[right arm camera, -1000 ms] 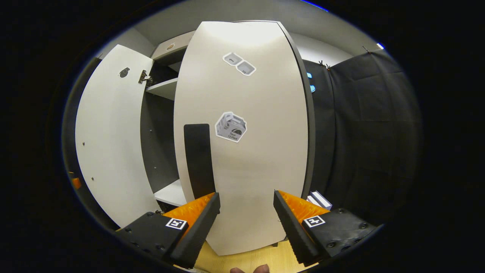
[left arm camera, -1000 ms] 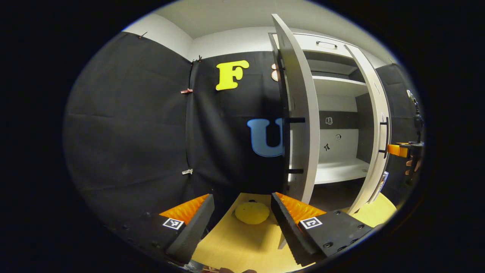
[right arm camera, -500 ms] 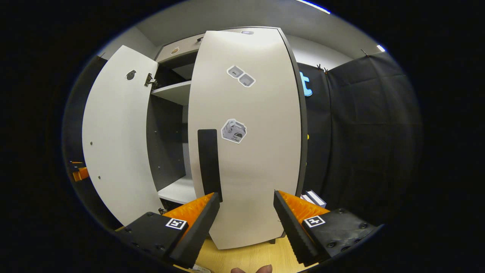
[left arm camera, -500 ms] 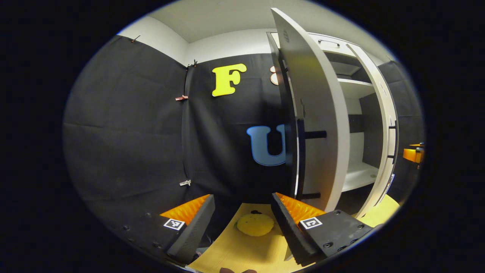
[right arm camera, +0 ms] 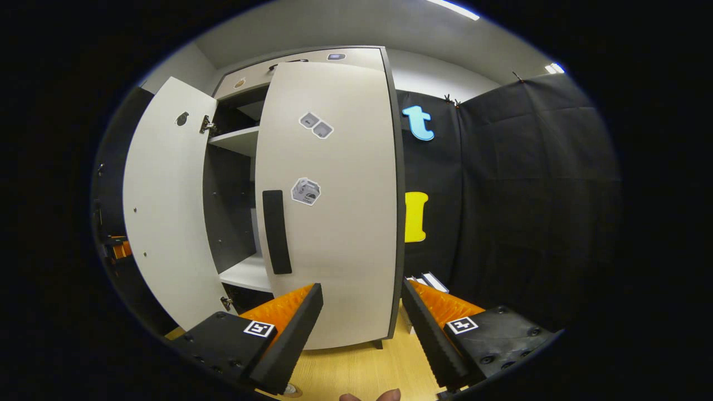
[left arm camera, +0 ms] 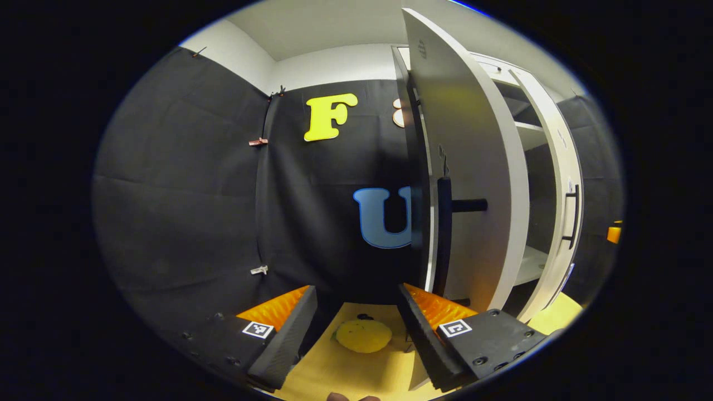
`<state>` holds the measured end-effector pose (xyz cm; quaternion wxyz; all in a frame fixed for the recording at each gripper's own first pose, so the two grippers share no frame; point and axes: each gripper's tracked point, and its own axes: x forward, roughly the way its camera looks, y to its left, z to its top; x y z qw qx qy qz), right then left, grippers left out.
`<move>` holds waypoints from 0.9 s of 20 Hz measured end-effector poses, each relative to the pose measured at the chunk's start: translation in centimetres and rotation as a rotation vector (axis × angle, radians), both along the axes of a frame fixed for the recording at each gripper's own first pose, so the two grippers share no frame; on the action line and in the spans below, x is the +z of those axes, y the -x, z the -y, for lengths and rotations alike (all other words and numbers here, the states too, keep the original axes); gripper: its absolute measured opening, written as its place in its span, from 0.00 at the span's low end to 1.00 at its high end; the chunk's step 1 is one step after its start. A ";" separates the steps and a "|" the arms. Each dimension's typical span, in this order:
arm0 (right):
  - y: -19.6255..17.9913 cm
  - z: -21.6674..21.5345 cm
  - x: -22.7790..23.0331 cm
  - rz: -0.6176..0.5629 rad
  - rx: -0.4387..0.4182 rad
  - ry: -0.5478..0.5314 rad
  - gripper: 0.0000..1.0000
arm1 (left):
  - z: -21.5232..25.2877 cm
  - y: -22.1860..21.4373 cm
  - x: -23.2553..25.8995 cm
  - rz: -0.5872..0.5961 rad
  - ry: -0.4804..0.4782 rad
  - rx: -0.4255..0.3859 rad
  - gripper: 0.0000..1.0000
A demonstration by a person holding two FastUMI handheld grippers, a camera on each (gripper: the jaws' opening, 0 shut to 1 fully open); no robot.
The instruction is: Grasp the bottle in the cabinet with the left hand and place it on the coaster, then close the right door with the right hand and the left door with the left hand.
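Right gripper [right arm camera: 362,328] agape, empty, facing right door [right arm camera: 328,223], nearly shut. Left gripper [left arm camera: 356,328] spread, empty, beside left door [left arm camera: 473,184] edge, poised to push. Yellow coaster [left arm camera: 363,336] bare; bottle apparently elsewhere.

Setting: a recording booth, staged rather than lived in.
Walls: black cloth [right arm camera: 535,195] hung in panels and held by small clips [left arm camera: 258,142] (pale wall above it).
Furniture: one white cabinet [right arm camera: 328,200] with bare shelves [right arm camera: 237,139], on a light wooden tabletop [right arm camera: 362,373].
Markers: stickers [right arm camera: 305,191] on the cabinet door.
Lighting: ceiling strip lights [right arm camera: 452,9].
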<state>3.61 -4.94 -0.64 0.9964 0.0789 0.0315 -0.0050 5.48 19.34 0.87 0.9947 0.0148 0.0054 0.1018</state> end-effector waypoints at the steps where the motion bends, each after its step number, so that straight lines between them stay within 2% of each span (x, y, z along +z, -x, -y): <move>1: 0.3 0.4 0.0 -0.002 -0.006 0.000 0.96 | 0.0 0.0 0.1 -0.004 -0.002 0.007 0.92; 5: 1.3 1.8 0.0 -0.004 -0.012 -0.004 0.96 | 0.9 0.0 0.3 -0.014 0.003 0.025 0.93; 10: 1.8 3.2 -0.4 -0.014 -0.013 0.000 0.96 | 5.7 0.5 -0.1 -0.029 0.017 -0.036 0.94; 12: 1.9 4.1 -0.2 -0.011 -0.019 0.000 0.96 | 7.2 0.6 -0.1 -0.030 0.015 -0.039 0.93; 16: 2.5 6.0 -0.4 -0.009 -0.039 -0.014 0.96 | 9.1 0.1 -0.4 -0.025 0.072 -0.052 0.93; 18: 2.6 6.8 -0.8 -0.016 -0.047 -0.016 0.96 | 10.0 -0.3 -0.2 -0.028 0.059 -0.062 0.92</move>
